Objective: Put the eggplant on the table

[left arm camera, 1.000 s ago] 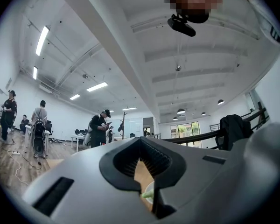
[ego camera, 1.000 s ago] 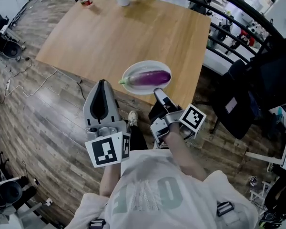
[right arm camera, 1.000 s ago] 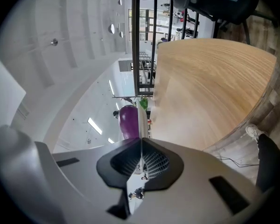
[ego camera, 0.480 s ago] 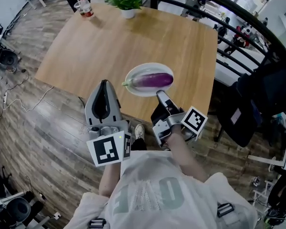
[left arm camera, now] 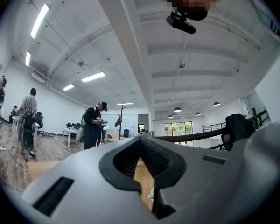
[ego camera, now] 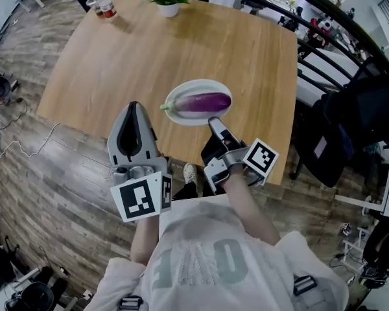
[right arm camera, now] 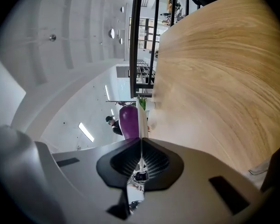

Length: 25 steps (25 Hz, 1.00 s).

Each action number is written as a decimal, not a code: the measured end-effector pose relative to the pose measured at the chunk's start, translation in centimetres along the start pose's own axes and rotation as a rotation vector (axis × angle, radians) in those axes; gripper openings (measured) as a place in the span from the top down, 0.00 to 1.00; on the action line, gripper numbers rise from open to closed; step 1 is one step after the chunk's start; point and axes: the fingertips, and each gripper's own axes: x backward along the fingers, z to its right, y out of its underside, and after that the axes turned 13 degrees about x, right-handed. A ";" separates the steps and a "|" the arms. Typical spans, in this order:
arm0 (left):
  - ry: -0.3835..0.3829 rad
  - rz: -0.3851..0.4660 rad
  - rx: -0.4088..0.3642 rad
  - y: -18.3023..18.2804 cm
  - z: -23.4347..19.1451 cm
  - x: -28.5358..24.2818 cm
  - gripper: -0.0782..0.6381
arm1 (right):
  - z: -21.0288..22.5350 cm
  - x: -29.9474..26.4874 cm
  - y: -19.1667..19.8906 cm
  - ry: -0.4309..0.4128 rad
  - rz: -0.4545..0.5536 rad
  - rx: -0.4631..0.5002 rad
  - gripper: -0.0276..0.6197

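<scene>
While both of my grippers wait short of the load, stock reads as follows.

Item 1: glossy purple elongated eggplant [ego camera: 204, 102], green stem end toward nine o'clock, lying in a white oval ceramic plate [ego camera: 181, 91].
The plate stands on the light wooden bench [ego camera: 149, 50], toward its near edge at five o'clock in the head view.

Item 2: my left gripper [ego camera: 133, 106], jaws pressed together with nothing between them, at eight o'clock of the plate, tip over the bench's near edge.

Item 3: my right gripper [ego camera: 214, 120], jaws likewise closed and empty, tip just beside the plate rim at six o'clock, apart from the eggplant.

Sundries: leafy green plant in a white pot [ego camera: 166, 5] at twelve o'clock on the far edge; capped drinks bottle [ego camera: 104, 2] at eleven.

Status, by my judgement: nothing done. Eggplant not yet gripped, lifted or set on the bench; jaws must open first.
</scene>
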 end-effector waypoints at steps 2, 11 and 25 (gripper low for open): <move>-0.014 -0.010 -0.004 0.8 -0.1 -0.9 0.88 | 0.9 -0.8 -0.1 -0.010 -0.019 -0.021 0.92; -0.063 -0.050 -0.032 2.0 -0.6 -1.7 0.88 | 5.1 -3.4 -0.7 -0.017 -0.038 0.004 0.92; -0.113 -0.113 -0.034 4.5 -1.3 -2.5 0.88 | 11.4 -5.9 -0.4 0.040 -0.077 -0.028 0.92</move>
